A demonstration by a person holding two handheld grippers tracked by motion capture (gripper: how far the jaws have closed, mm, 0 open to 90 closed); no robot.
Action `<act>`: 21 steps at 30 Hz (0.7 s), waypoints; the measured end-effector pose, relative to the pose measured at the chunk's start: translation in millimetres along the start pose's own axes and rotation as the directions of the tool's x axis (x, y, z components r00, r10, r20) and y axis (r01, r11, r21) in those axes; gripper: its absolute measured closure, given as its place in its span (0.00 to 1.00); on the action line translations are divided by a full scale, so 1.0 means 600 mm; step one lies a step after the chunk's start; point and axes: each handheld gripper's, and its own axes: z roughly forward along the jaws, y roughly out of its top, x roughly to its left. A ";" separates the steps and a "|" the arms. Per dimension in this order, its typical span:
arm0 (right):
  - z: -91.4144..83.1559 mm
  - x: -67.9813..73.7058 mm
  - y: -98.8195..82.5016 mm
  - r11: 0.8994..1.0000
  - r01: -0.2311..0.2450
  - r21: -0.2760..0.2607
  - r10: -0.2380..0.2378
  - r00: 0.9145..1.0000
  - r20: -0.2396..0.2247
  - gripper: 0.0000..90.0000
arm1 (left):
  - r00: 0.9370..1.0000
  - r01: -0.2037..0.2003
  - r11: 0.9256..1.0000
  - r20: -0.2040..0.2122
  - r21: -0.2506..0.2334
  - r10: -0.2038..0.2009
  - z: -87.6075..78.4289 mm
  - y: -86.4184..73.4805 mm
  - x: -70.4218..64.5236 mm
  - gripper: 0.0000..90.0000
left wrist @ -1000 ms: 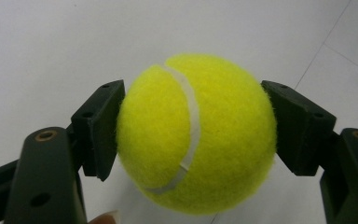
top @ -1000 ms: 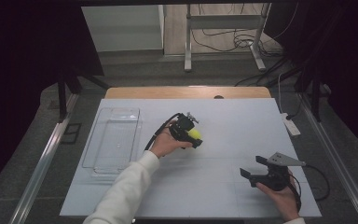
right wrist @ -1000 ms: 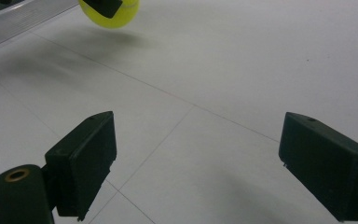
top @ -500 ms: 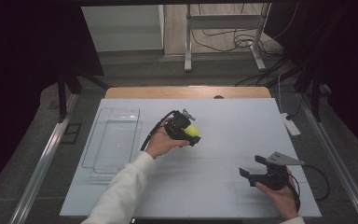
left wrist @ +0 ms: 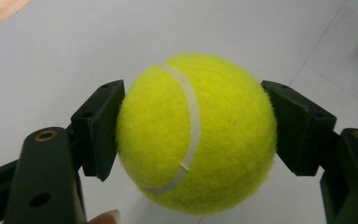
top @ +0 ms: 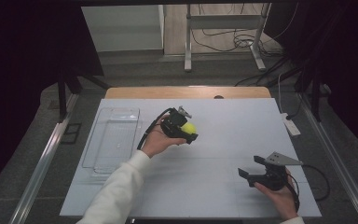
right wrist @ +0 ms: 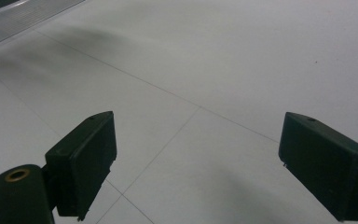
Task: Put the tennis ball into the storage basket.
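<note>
Left hand-held gripper [top: 190,132] pinches the yellow ball [left wrist: 196,133] between its two pads, one pressed to each side, and holds it off the white table [top: 223,116] near the table's middle, just right of the clear tray [top: 114,140]. Right hand-held gripper [top: 251,166] sits low by the table's near right corner, well apart from the ball, its jaws spread wide with nothing between them.

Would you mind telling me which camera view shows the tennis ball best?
The left gripper view: the tennis ball sits large and sharp between the left gripper's pads, its white seam plain. The high view shows it as a small yellow spot in that gripper above the table. The right gripper view looks at bare tabletop.
</note>
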 end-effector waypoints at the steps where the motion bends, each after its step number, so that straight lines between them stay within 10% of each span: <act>1: 0.000 0.000 0.000 1.000 0.000 0.001 0.000 1.000 0.000 0.13 | 1.000 0.003 1.000 0.000 -0.010 -0.003 -0.005 0.000 0.001 0.29; 21: -0.001 0.006 -0.001 1.000 0.000 -0.005 0.000 1.000 -0.005 0.13 | 1.000 -0.003 0.997 -0.021 -0.075 0.002 -0.059 0.001 0.004 0.29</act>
